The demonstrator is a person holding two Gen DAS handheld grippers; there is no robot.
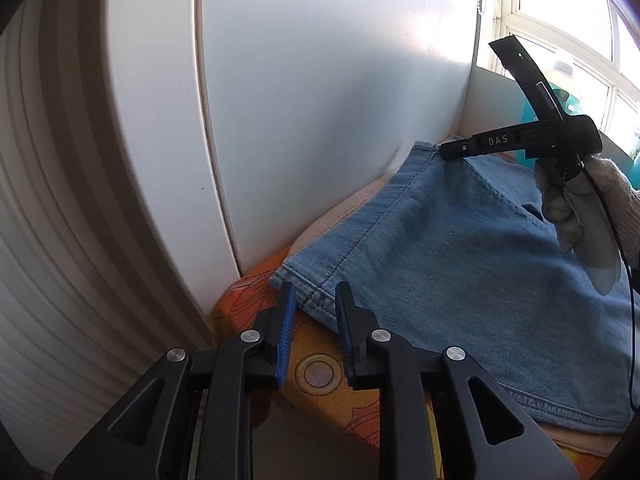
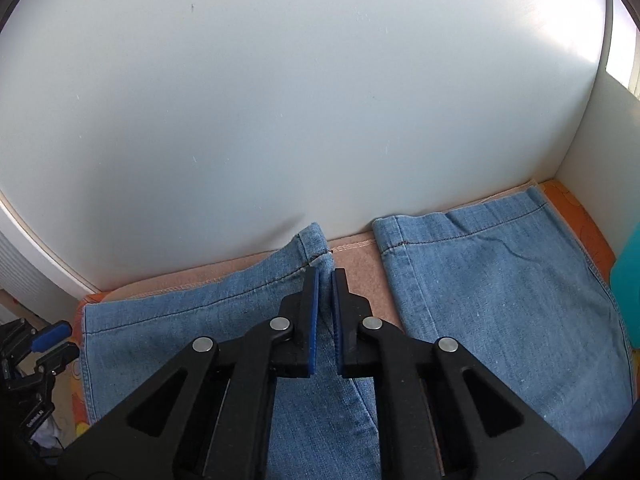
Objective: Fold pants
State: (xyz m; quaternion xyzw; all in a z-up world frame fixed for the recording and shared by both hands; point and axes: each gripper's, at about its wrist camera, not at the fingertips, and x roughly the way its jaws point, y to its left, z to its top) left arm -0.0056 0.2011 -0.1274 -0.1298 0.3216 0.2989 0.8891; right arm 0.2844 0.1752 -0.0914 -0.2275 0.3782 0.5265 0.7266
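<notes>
White panel (image 2: 280, 100) backs everything; jeans (image 2: 500, 308) lie flat on an orange patterned cloth (image 1: 256, 304), both hems touching the panel's base. Right view alone shows two legs split by a bare tan strip (image 2: 356, 264). Left view alone shows a window (image 1: 568, 28) and a gloved hand (image 1: 576, 204). Right gripper (image 2: 325, 312) is pinched on the left leg's inner hem; left gripper (image 1: 316, 332) is slightly apart, empty, at the hem corner.

White letters "DAS" on the black right tongs (image 1: 444, 151), left-wrist view.
</notes>
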